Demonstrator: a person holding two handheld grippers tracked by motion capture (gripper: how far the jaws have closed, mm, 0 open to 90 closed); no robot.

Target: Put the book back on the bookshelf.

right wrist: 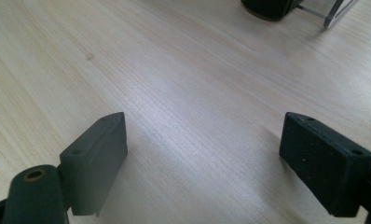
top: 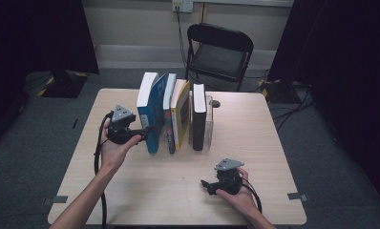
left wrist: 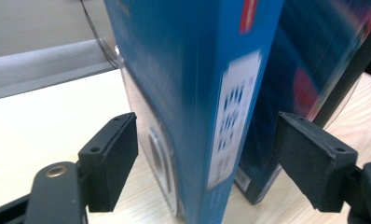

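Several books stand upright in a row at the middle of the wooden table (top: 255, 143). The leftmost is a thick blue book (top: 152, 114). A person's left hand holds my left gripper (top: 145, 130) level against its near edge. In the left gripper view the blue book's spine (left wrist: 211, 93) stands between the two black pads (left wrist: 111, 158), with a gap on each side, so this gripper (left wrist: 207, 135) is open around it. My right gripper (top: 205, 184) rests low over bare table at the front right. Its jaws (right wrist: 202, 154) stand wide open with nothing between them.
Right of the blue book stand a thin book (top: 169, 114), a yellow book (top: 181, 114) and a black book (top: 199, 119), ending at a clear plastic bookend (top: 209, 121). A dark blue book (left wrist: 295, 70) leans beside the blue one. A black folding chair (top: 219, 52) stands behind the table.
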